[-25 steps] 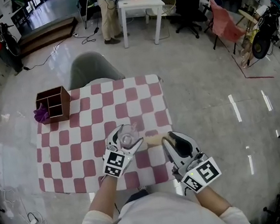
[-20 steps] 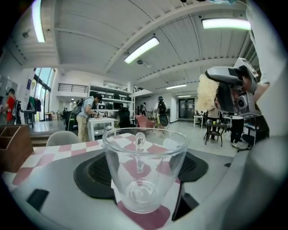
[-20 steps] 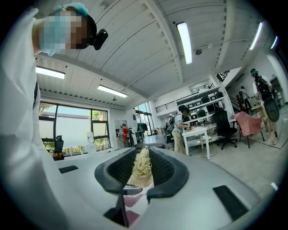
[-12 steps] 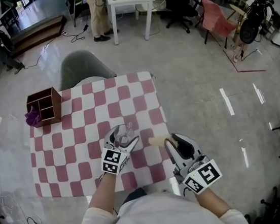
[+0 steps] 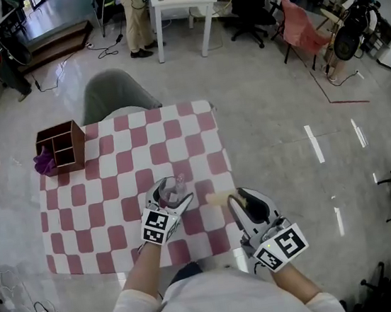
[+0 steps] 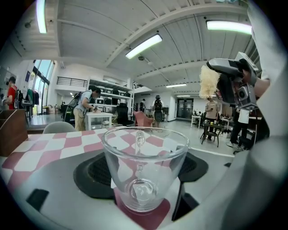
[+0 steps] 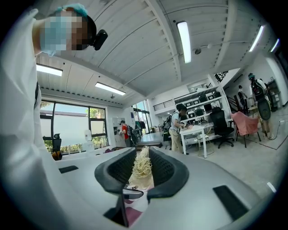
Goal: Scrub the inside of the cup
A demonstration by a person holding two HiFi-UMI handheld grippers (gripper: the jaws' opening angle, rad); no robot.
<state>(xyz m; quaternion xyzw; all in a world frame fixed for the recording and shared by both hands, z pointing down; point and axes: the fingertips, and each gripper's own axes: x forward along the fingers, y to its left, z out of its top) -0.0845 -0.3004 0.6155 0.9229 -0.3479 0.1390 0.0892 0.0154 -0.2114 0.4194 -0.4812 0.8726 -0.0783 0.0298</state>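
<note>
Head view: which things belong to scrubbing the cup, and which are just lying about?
Job: cup in left claw; brush in right claw.
Lying about: box, purple cloth, chair.

Clear, glossy glass cup (image 6: 144,170); pale, rough, fibrous scrubber (image 7: 143,166).

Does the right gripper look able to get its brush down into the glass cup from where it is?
Probably yes. The cup is upright and empty in the left gripper, mouth open; the brush in the right gripper sits beside it, nothing between.
</note>
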